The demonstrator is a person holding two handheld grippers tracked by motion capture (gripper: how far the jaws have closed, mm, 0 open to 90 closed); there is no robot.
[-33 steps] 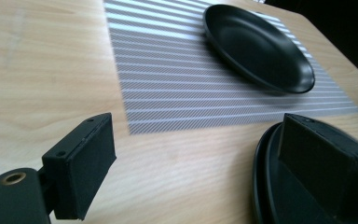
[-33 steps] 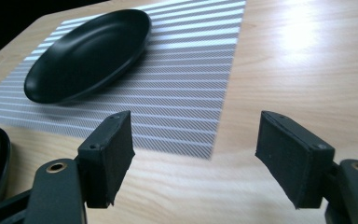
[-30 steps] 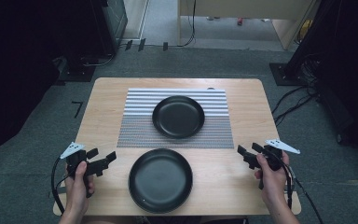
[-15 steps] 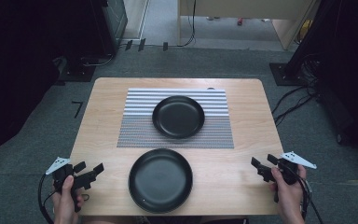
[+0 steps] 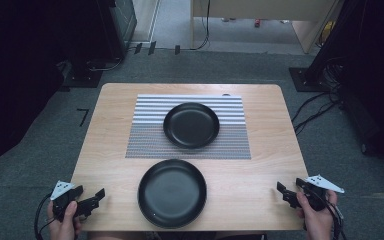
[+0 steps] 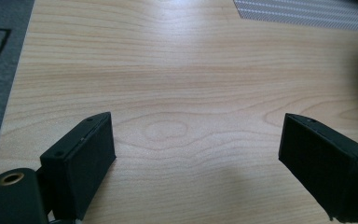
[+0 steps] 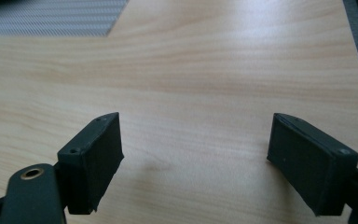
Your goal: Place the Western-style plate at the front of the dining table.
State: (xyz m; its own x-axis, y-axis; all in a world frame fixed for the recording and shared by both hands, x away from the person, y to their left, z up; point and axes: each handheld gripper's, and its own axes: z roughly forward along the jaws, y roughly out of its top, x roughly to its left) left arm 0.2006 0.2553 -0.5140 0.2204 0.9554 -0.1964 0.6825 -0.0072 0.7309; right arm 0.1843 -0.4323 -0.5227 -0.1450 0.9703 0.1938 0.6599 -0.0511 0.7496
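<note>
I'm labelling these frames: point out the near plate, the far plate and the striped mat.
near plate (image 5: 172, 192), high view, its flat centre.
far plate (image 5: 191, 125), high view, its flat centre.
striped mat (image 5: 147, 130), high view, bare left part.

Compared with the earlier pictures, both claws sit farther back toward the person's side of the table (image 5: 115, 150). The left claw (image 5: 97, 199) has withdrawn from just beside the near plate (image 5: 172, 192) to the near left corner, so the gap between the two is wider. The right claw (image 5: 282, 192) has withdrawn likewise from the plate's right side to the near right corner, at the table edge. Less of each forearm is in the high view. The right claw's jaws have just been opening; nothing lies between them, and bare wood shows in the gap in the right gripper view.
</note>
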